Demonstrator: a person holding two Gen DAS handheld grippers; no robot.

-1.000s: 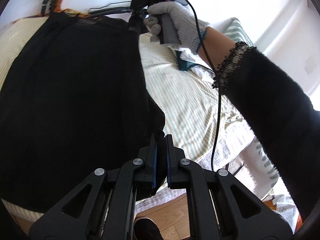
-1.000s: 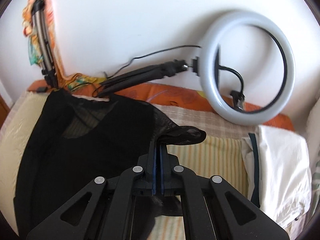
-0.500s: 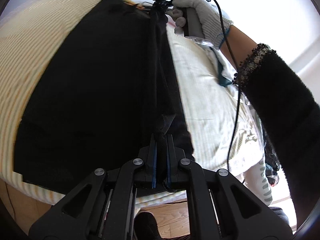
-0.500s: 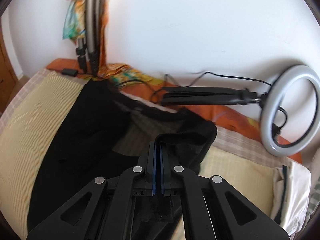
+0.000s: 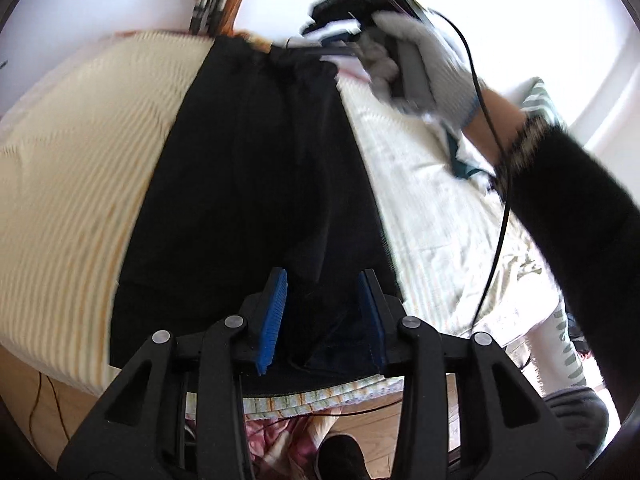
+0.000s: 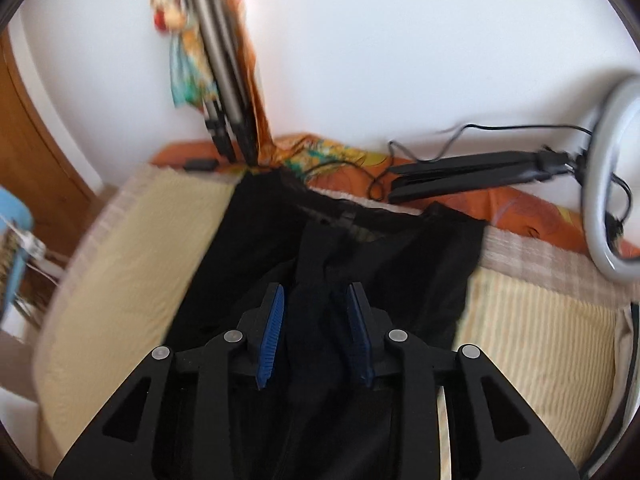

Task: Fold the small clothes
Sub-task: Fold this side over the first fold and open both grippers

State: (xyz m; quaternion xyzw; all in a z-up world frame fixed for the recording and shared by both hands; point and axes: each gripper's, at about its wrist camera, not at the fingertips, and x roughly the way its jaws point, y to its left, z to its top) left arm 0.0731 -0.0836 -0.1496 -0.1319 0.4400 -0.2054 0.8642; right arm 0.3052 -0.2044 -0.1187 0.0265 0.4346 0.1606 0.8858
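Note:
A black garment (image 5: 256,168) lies flat on the striped cream bedspread (image 5: 80,168), folded lengthwise into a long strip. My left gripper (image 5: 324,280) is open just above its near hem, blue pads apart, with cloth lying between them. My right gripper (image 6: 316,294) is open above the far end of the same black garment (image 6: 360,252), near its neckline. In the left wrist view the right gripper's body is a blurred shape held by a gloved hand (image 5: 424,68) beyond the garment's far end.
A ring light (image 6: 612,184) on a black arm lies at the head of the bed. Tripod legs (image 6: 224,92) lean on the wall. White folded clothes (image 5: 464,152) lie to the right. The bed's near edge and wooden floor (image 5: 420,432) are below.
Both grippers were shut on the garment's right edge and carried it leftward over the rest. Now both have opened and let the cloth go, and it lies folded on the bed.

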